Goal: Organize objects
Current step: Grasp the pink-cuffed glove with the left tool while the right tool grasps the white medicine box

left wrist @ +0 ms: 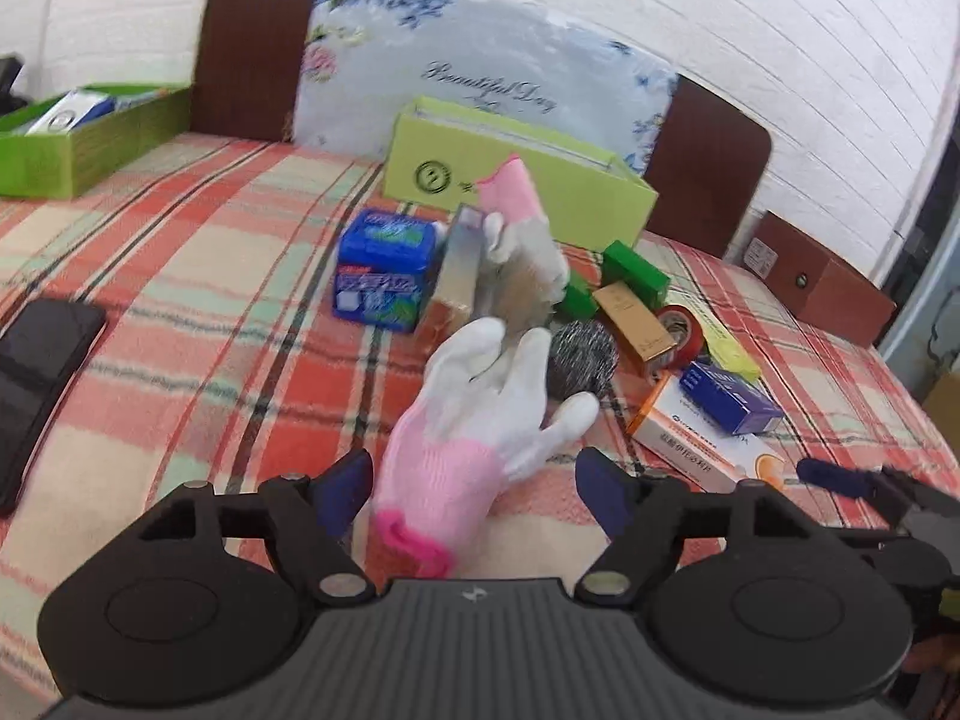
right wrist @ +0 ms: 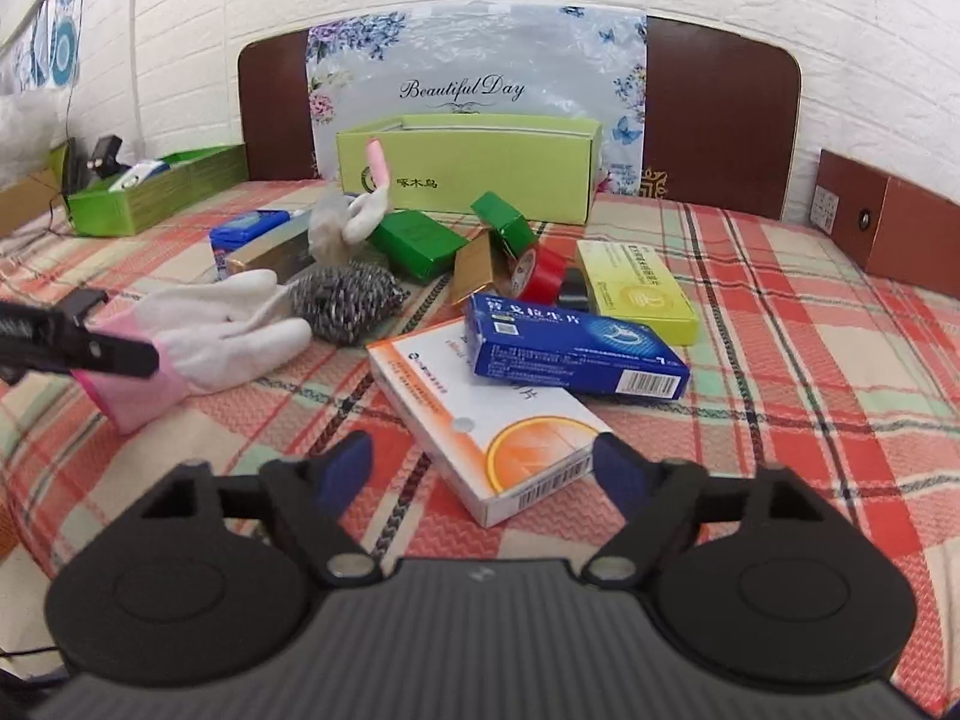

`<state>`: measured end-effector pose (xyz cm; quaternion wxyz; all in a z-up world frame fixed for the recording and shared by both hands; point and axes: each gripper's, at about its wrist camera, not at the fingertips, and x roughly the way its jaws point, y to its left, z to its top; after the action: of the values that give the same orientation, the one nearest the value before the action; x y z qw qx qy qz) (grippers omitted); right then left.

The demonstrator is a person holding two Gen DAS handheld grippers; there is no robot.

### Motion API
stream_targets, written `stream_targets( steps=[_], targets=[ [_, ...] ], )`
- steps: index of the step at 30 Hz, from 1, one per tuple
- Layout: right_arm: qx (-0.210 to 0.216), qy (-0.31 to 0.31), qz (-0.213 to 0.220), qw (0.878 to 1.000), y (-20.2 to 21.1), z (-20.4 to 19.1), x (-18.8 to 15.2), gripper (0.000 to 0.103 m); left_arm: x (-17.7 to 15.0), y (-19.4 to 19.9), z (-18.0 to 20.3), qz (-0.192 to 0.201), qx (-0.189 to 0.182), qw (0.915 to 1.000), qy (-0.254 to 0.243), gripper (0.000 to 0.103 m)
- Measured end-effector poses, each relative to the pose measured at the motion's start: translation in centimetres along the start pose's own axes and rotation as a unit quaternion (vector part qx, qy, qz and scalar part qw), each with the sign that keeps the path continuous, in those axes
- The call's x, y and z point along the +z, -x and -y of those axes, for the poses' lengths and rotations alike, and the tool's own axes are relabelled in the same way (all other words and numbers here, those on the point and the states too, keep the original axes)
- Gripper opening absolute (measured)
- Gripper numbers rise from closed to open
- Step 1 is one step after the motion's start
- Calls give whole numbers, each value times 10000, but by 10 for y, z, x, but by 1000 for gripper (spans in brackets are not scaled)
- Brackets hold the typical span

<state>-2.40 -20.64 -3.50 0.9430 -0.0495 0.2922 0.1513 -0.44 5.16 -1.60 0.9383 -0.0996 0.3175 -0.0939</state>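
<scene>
My left gripper (left wrist: pixel 474 480) has its jaws apart, straddling the pink cuff of the near glove (left wrist: pixel 474 414) without pressing on it; nothing is clamped. My right gripper (right wrist: pixel 483 474) is spread too, its pads either side of the near end of the orange-and-white box (right wrist: pixel 480 420), not squeezing as far as I can see.

That glove lies flat on the plaid blanket (left wrist: pixel 180 276), fingers pointing away toward the steel scourer (left wrist: pixel 582 360). I reckon it's light, limp knit that will droop and drag, so the thick cuff is the place to pinch. The carton looks light and stiff but fairly wide; I'd take it across its narrow end. The blue box (right wrist: pixel 576 348) rests on its far part and would likely slide off on a lift.

Further out, a second glove (left wrist: pixel 516 222) is draped over a gold carton (left wrist: pixel 456 264), blurred. The open yellow-green box (right wrist: pixel 468 168) sits by the headboard; its inside is hidden from both views. What lies behind the red tape roll (right wrist: pixel 543 273) I can't make out.
</scene>
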Motion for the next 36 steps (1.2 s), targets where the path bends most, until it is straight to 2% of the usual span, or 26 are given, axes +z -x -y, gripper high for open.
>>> stream_targets(
  steps=[2, 4, 8, 10, 11, 12, 14, 19, 21, 22, 24, 26, 27, 32, 36],
  targets=[
    [-117, 212, 6, 9997, -8, -1, 3, 89, 2, -8, 4, -22, 71, 9997, -247, 78],
    [-150, 361, -76, 9992, -17, 0, 6, 91, 5, -18, 5, -67, 102, 9994, -334, 78],
    [79, 272, -254, 9993, -36, 6, 11, 94, 12, -33, 6, -262, 2, 9993, -270, 78],
    [238, 216, -416, 9986, -37, 4, 10, 82, 14, -38, 11, -366, -144, 9984, -395, 68],
    [480, 215, -476, 9975, -34, 1, 8, 80, 14, -41, 13, -422, -194, 9977, -487, 57],
    [730, 195, -526, 9957, -30, -1, 6, 80, 13, -44, 16, -503, -218, 9967, -594, 51],
    [986, 262, -518, 9934, -25, -8, 3, 80, 10, -48, 18, -574, -192, 9958, -692, 51],
    [850, 265, -448, 9950, -29, -12, 13, 81, 6, -50, 24, -512, -34, 9938, -985, 50],
    [792, 186, -430, 9958, -34, -12, 18, 81, 5, -52, 26, -568, -63, 9922, -1106, 33],
    [745, 165, -446, 9961, -38, -12, 19, 81, 6, -54, 27, -615, -106, 9915, -1144, 30],
    [648, 132, -483, 9966, -45, -14, 21, 81, 5, -54, 27, -640, -168, 9911, -1155, 19],
    [584, 68, -556, 9967, -51, -16, 20, 72, 6, -53, 28, -659, -234, 9911, -1135, 14],
    [555, 80, -528, 9970, -51, -18, 19, 65, 5, -52, 28, -668, -245, 9911, -1123, 14],
    [726, 116, -577, 9956, -42, -19, 19, 65, 7, -46, 23, -706, -373, 9929, -877, 12],
    [1211, -210, -537, 9910, -28, -14, 24, 65, 18, -28, 17, -592, -510, 9950, -626, 11]
  ],
)
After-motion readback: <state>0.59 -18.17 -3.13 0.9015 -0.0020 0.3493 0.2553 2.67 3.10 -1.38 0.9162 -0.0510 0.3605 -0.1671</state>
